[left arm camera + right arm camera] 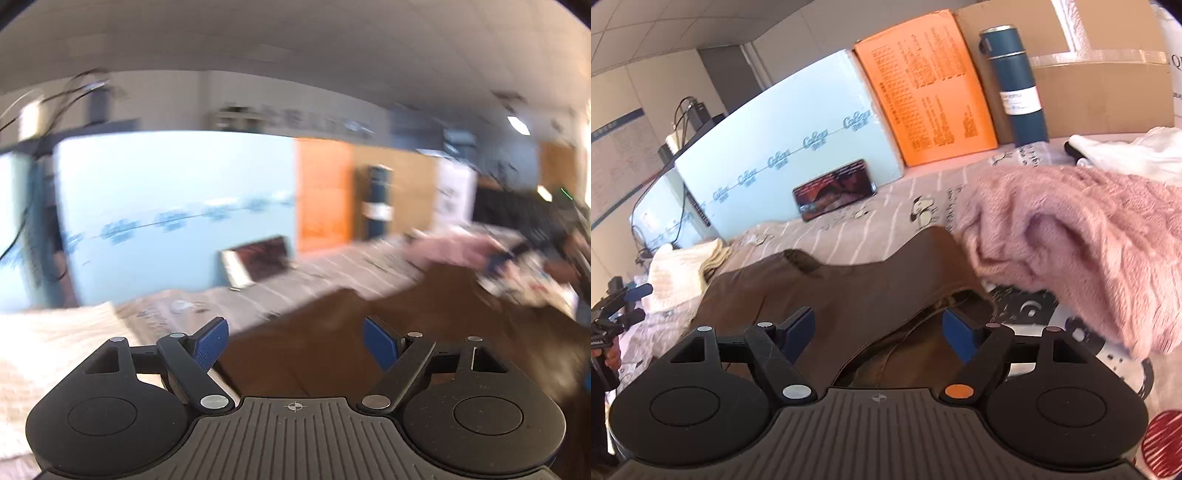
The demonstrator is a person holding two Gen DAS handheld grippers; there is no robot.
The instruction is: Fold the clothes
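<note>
A bed covered by a pink striped cartoon sheet (886,206) fills the scene. Along its far edge stand a pale blue board (790,147), an orange board (923,88), cardboard and a teal flask (1015,85); a phone (834,190) leans on the blue board. A brown garment (849,288) lies mid-bed under both grippers. The right gripper (877,334) and left gripper (295,345) are both spread wide, holding nothing. A pink sweater (1082,236) touches the garment's right edge; cream knitwear (679,273) sits at the left edge.
</note>
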